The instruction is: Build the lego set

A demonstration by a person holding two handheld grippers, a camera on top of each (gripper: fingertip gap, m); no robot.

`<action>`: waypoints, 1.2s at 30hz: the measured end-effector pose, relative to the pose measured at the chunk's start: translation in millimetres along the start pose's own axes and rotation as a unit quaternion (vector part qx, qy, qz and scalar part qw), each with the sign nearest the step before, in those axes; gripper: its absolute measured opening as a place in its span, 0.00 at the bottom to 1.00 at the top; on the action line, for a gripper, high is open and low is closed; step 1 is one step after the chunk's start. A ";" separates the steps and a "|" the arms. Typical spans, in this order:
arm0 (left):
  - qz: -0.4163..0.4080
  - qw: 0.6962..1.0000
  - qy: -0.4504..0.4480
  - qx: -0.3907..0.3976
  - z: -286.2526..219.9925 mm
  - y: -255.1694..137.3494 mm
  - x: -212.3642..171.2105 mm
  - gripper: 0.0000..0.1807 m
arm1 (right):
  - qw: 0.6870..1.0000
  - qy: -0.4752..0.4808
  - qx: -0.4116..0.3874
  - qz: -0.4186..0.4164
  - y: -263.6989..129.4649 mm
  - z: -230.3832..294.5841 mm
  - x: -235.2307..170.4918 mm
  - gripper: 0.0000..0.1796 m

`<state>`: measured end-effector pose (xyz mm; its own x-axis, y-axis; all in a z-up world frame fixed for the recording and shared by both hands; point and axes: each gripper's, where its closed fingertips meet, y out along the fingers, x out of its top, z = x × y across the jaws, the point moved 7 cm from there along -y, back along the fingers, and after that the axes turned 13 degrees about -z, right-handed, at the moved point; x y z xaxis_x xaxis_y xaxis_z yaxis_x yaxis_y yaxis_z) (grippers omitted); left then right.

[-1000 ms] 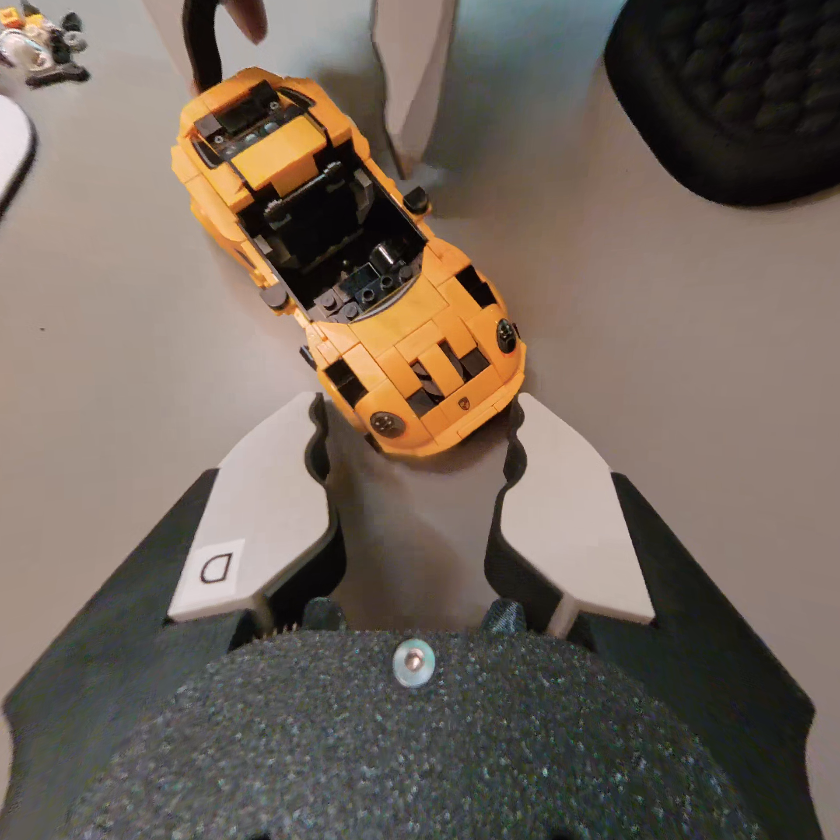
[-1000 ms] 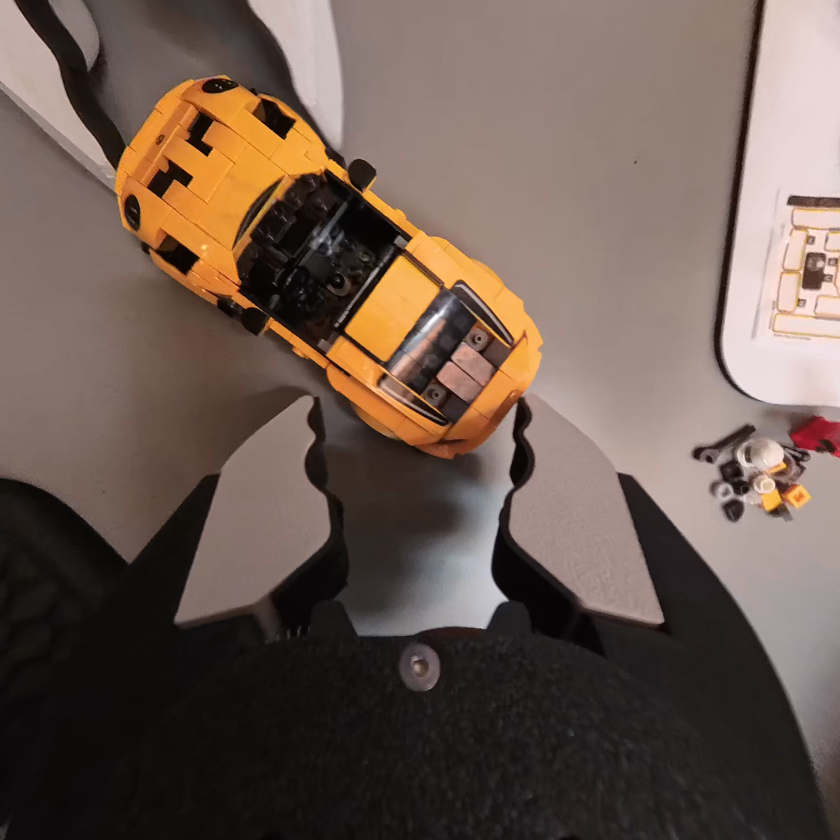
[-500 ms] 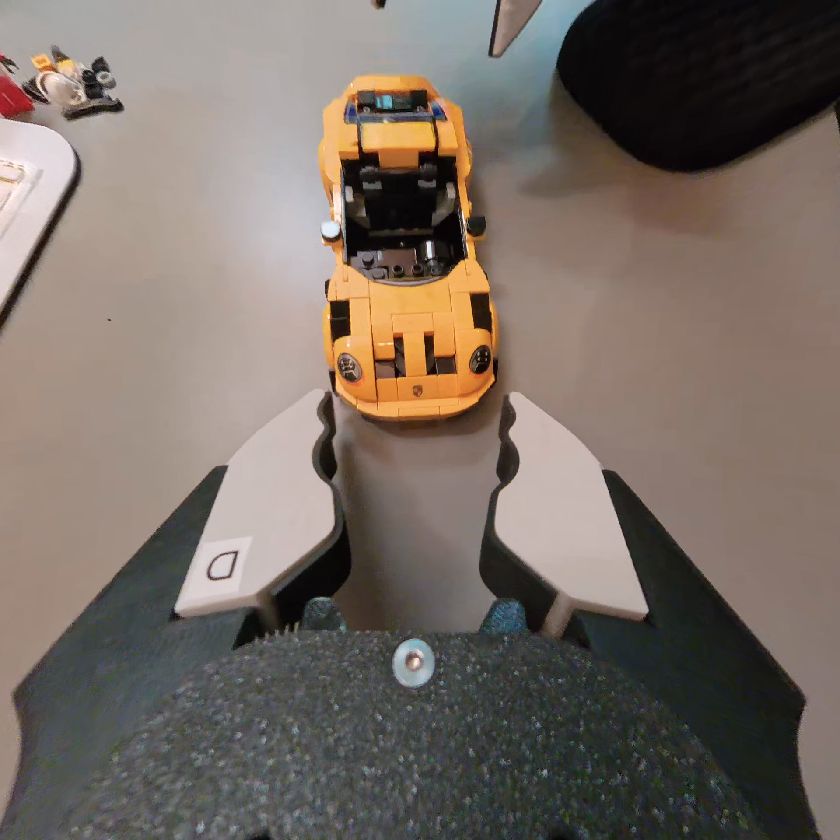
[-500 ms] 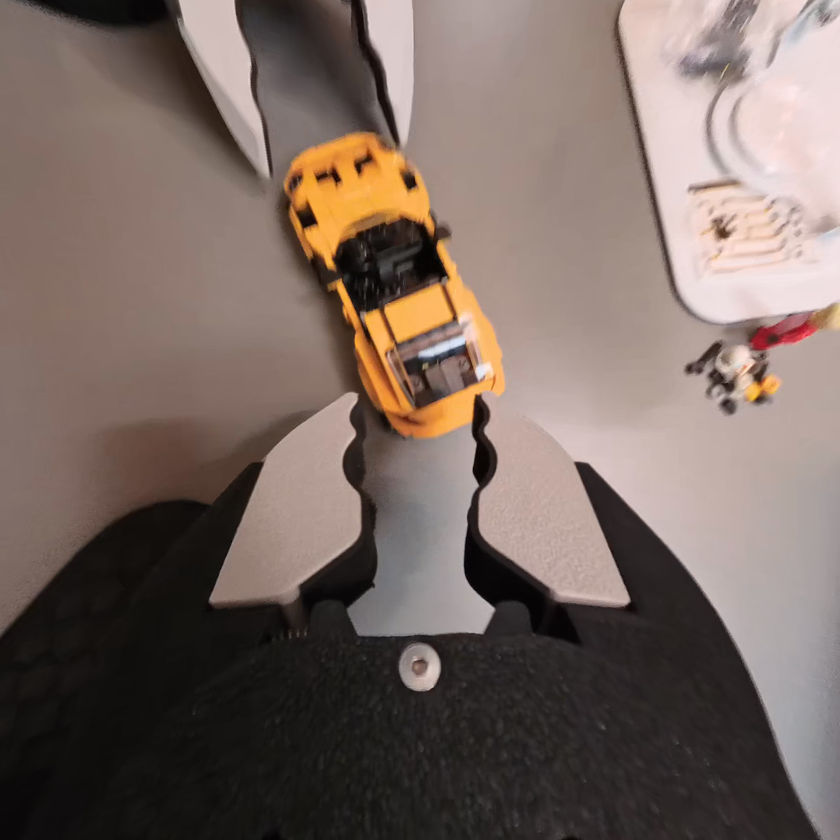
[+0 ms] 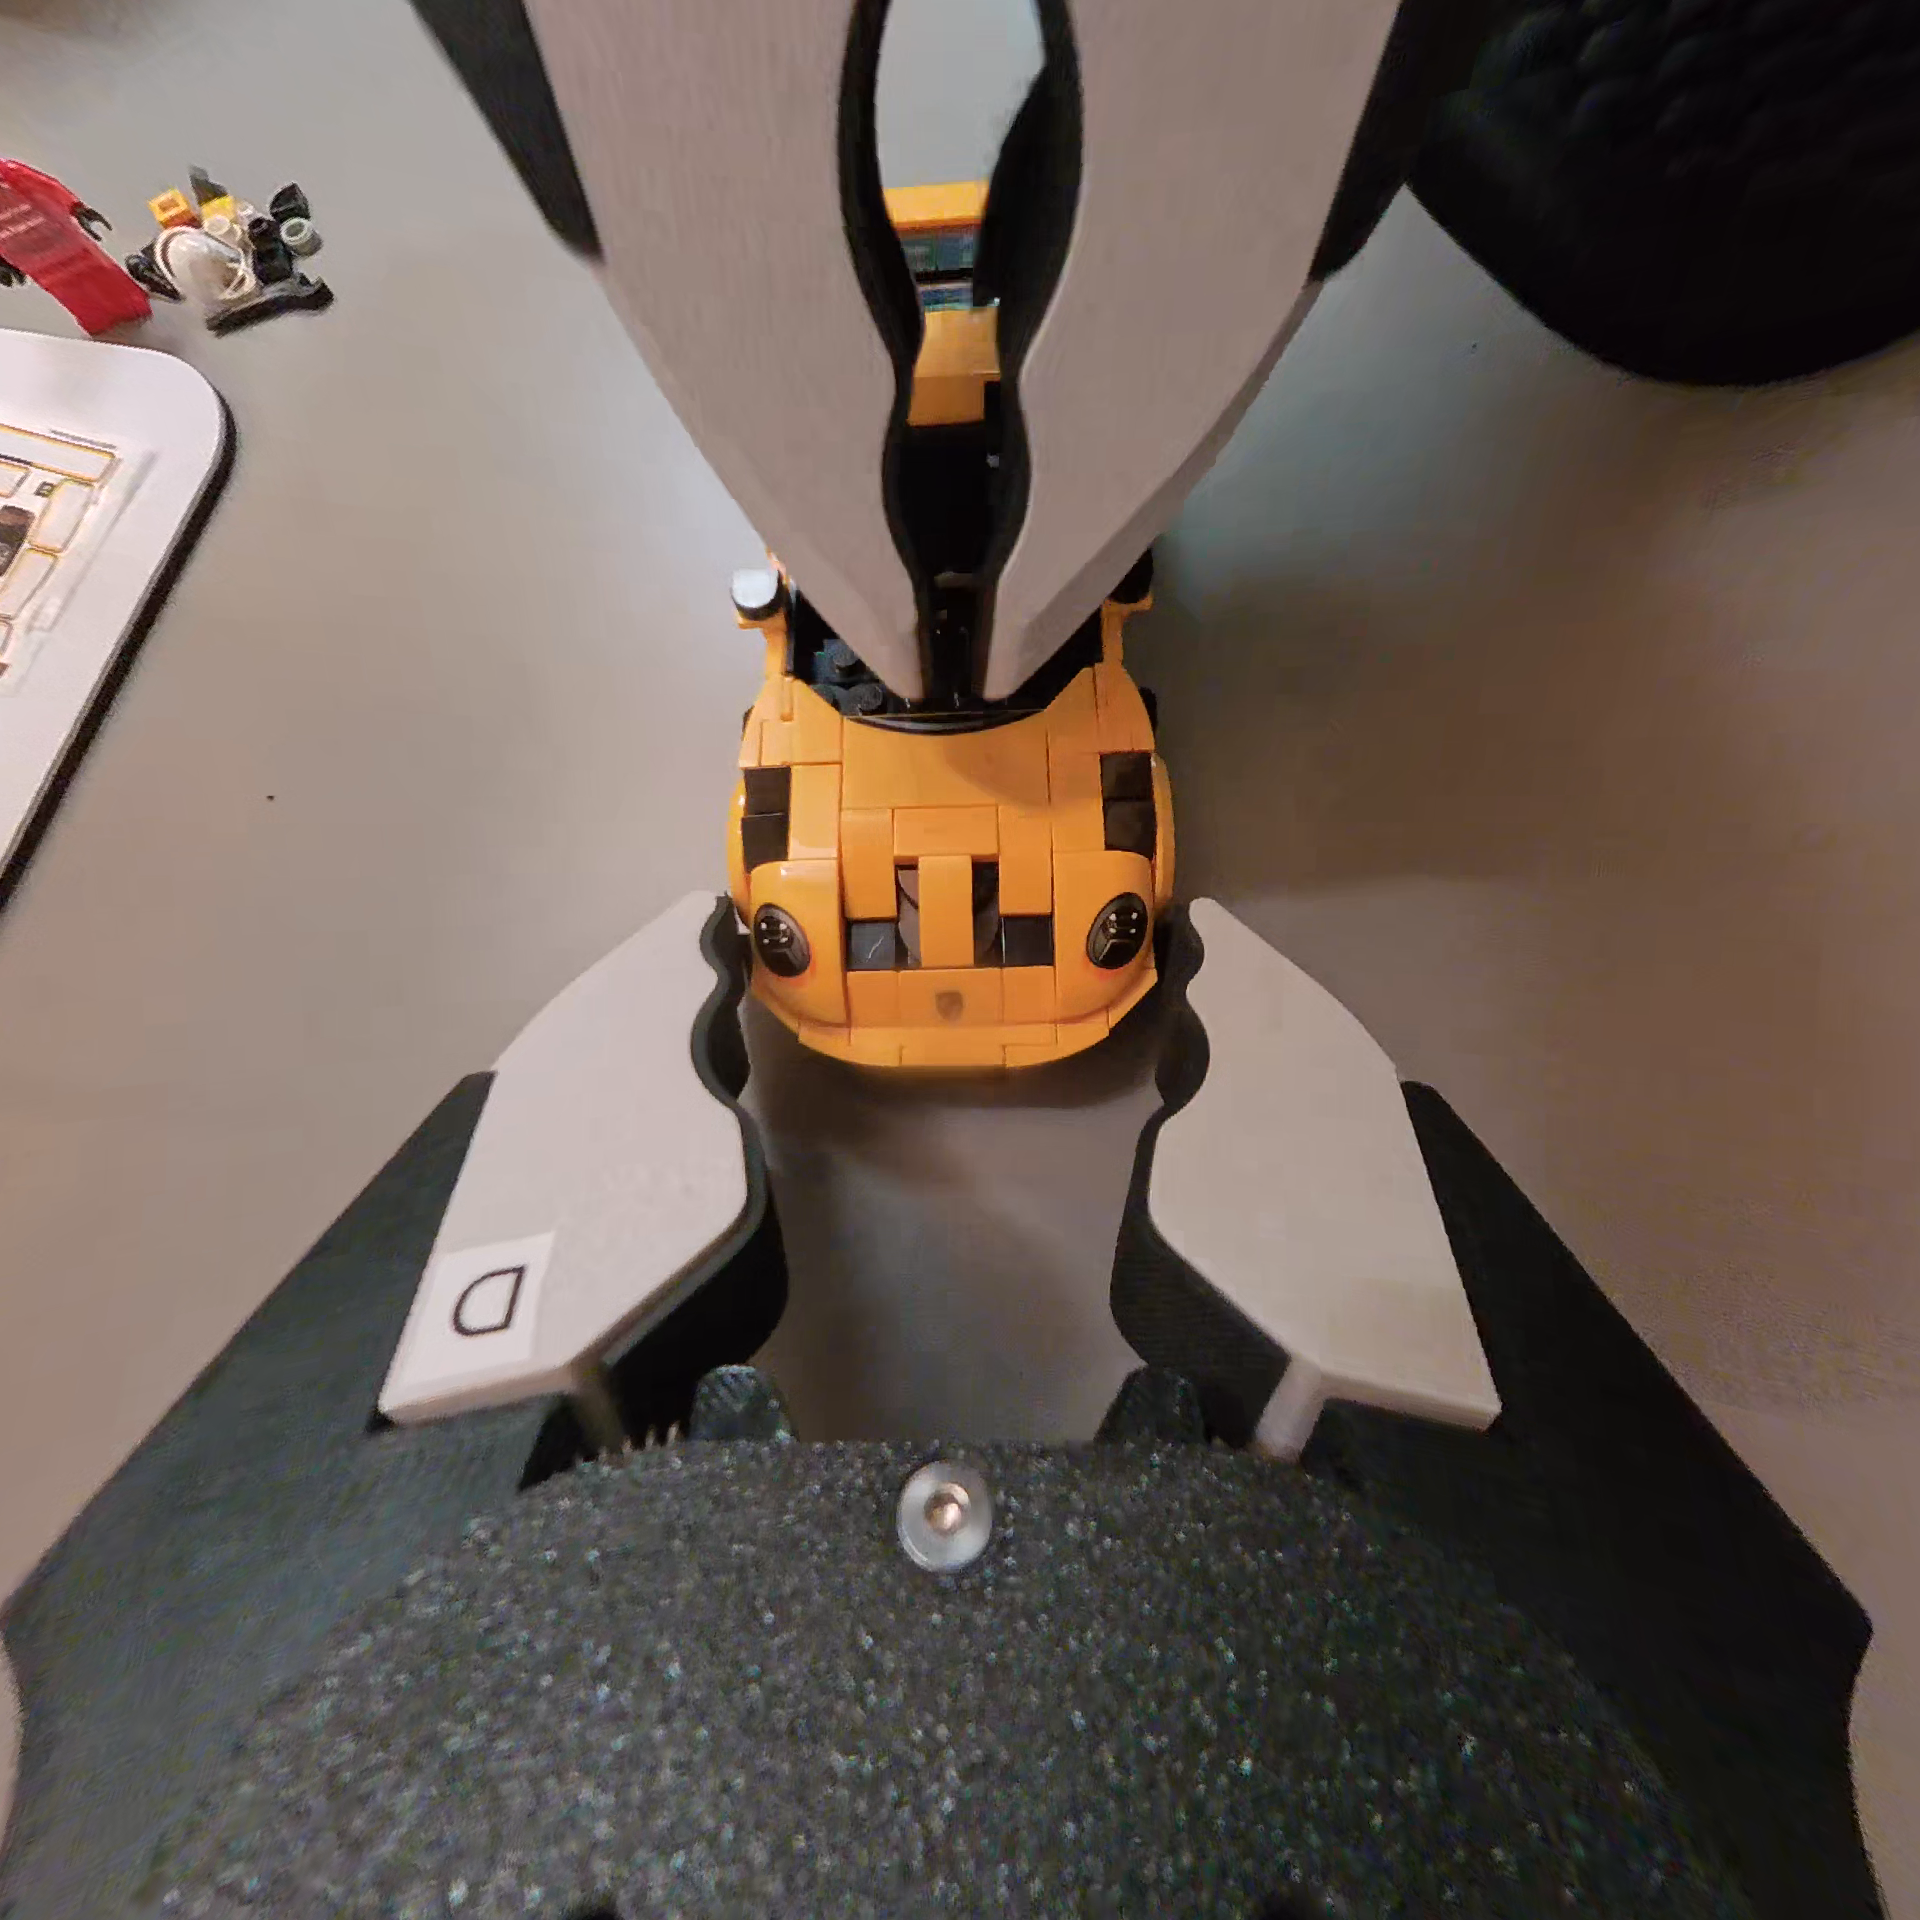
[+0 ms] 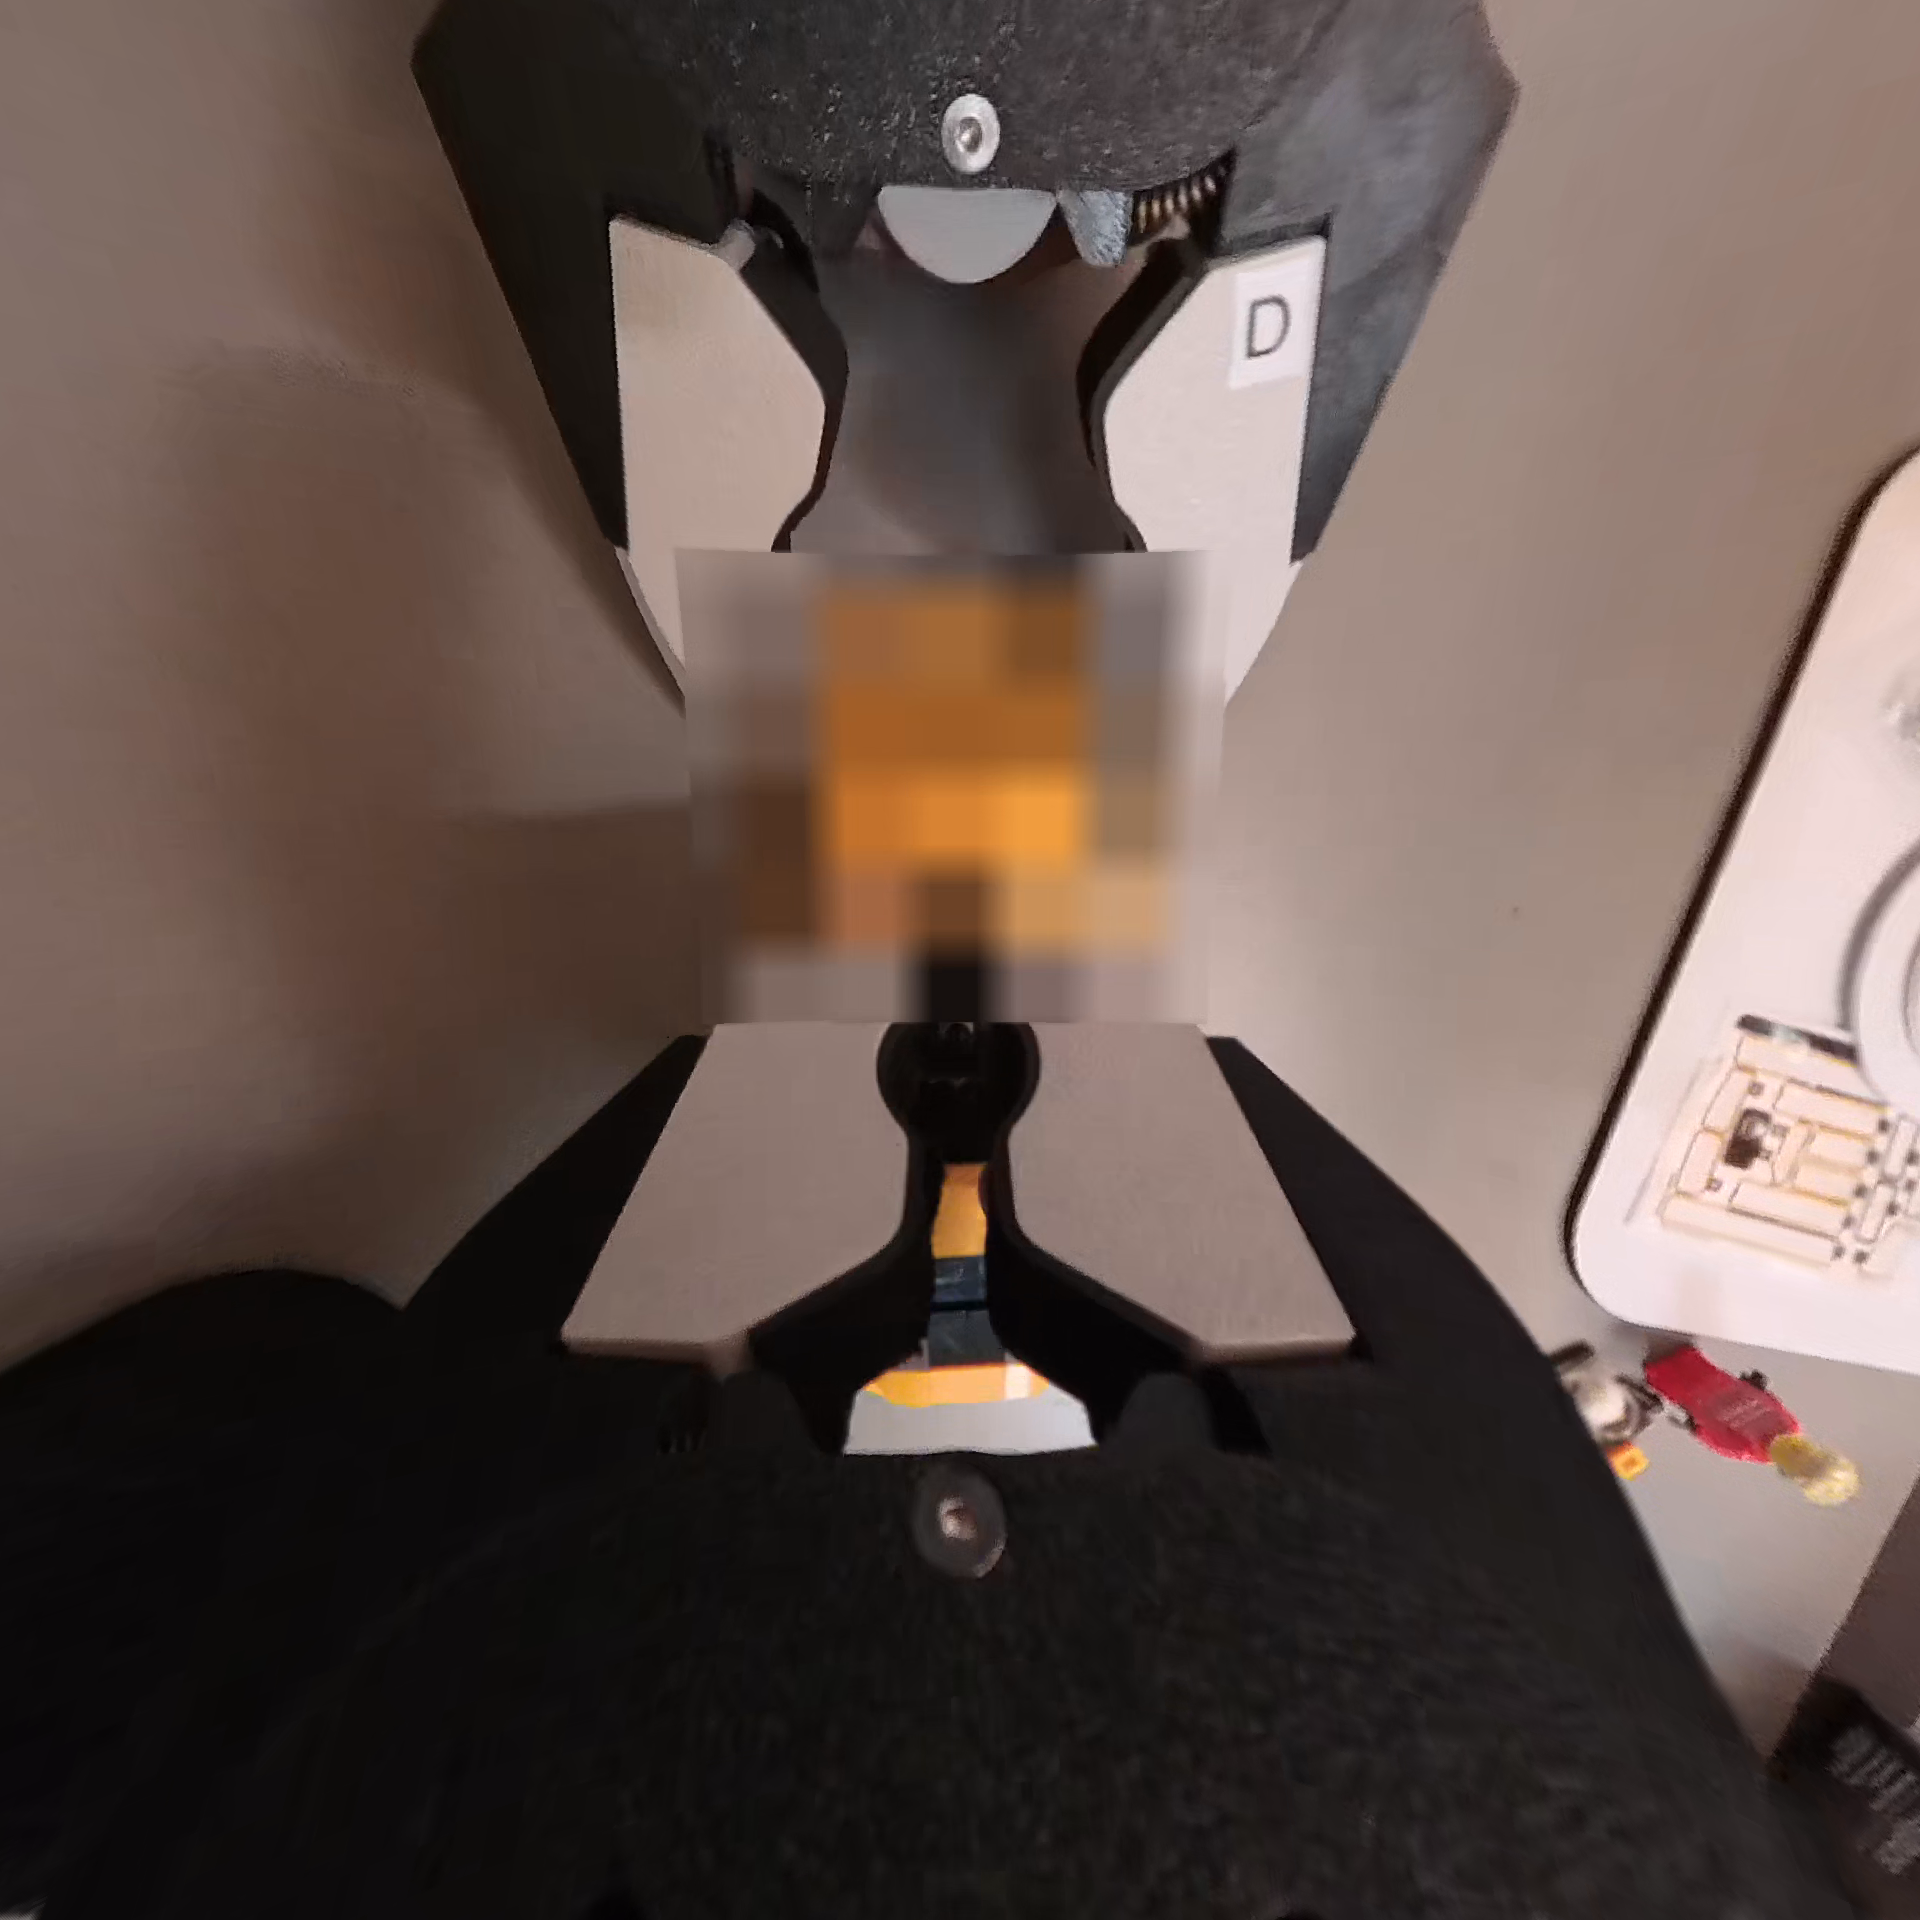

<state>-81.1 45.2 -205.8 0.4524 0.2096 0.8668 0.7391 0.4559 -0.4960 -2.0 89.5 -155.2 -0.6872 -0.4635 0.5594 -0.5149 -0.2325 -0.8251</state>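
The orange lego car (image 5: 951, 831) stands on the grey table with its nose toward my left gripper (image 5: 956, 935). The left gripper is open, and its fingertips flank the nose close on both sides. My right gripper (image 5: 953, 681) reaches over the car from the rear. Its fingers are drawn together to a narrow gap, and the tips sit in the open black cockpit. I cannot tell whether they pinch anything there. In the right wrist view, a strip of the car (image 6: 958, 1195) shows between the fingers of the right gripper (image 6: 956, 1049). A mosaic patch hides the cockpit, and the left gripper (image 6: 961, 520) faces me beyond it.
A white board with an instruction sheet (image 5: 94, 520) lies to the left and also shows in the right wrist view (image 6: 1766, 935). Several small loose pieces (image 5: 229, 260) and a red piece (image 5: 52, 260) lie behind it. A black textured object (image 5: 1714, 156) is at the far right. One gripper's finger ends stand about 4 cm off the other's.
The right gripper has closed its fingers and moved forward over the car, so its tips are in the cockpit. The left gripper has moved in, and the car's nose now sits between its fingertips.
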 end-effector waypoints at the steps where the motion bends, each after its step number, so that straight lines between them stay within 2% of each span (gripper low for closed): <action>1: -0.001 1.000 0.000 -0.001 0.1 0.0 -0.1 0.43 | 1.000 -0.007 0.004 0.011 3.0 -1.3 1.1 0.01; 9: -0.011 1.000 -0.001 -0.003 -0.1 -0.6 -1.5 0.43 | 0.999 -0.010 0.036 0.032 12.1 -2.6 2.7 0.00; 16: -0.016 1.000 -0.001 -0.005 0.1 -0.4 -2.1 0.43 | 0.999 0.007 0.041 0.008 14.3 -1.2 3.6 0.00; 36: -0.018 1.000 -0.002 -0.004 -0.1 0.1 -2.3 0.43 | 0.999 0.004 0.038 0.029 12.3 -3.0 1.5 0.00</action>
<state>-82.1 44.7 -207.9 0.4243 0.1963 0.8840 0.7590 0.4553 -0.4654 -10.9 88.6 -164.3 -0.7194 -0.4709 0.5105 -0.4340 -0.2690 -0.8598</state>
